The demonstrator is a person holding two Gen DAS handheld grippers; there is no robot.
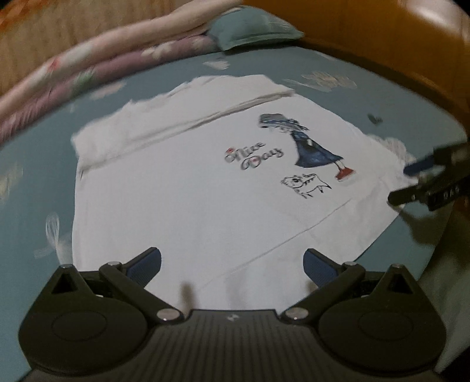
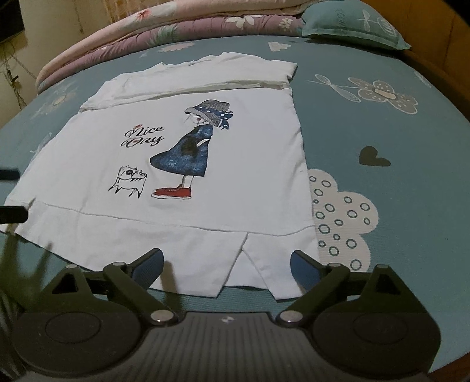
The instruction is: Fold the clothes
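Observation:
A white T-shirt (image 2: 205, 211) printed with a girl in a blue dress, a small dog and "Nice Day" lies flat on the teal bed sheet (image 2: 382, 123). Its far side is folded over into a strip (image 2: 205, 76). My right gripper (image 2: 226, 258) is open just above the slit hem at the near edge, holding nothing. In the left wrist view the T-shirt (image 1: 191, 191) fills the middle, and my left gripper (image 1: 233, 261) hangs open over its near edge, empty. The right gripper (image 1: 399, 185) shows at the shirt's right edge, and the left gripper (image 2: 11, 194) at the far left, both open.
A folded pink and purple quilt (image 2: 161, 32) and a teal pillow (image 2: 352, 23) lie along the back of the bed. A wooden bed frame (image 1: 382, 35) curves round the right side. Patterned sheet surrounds the shirt.

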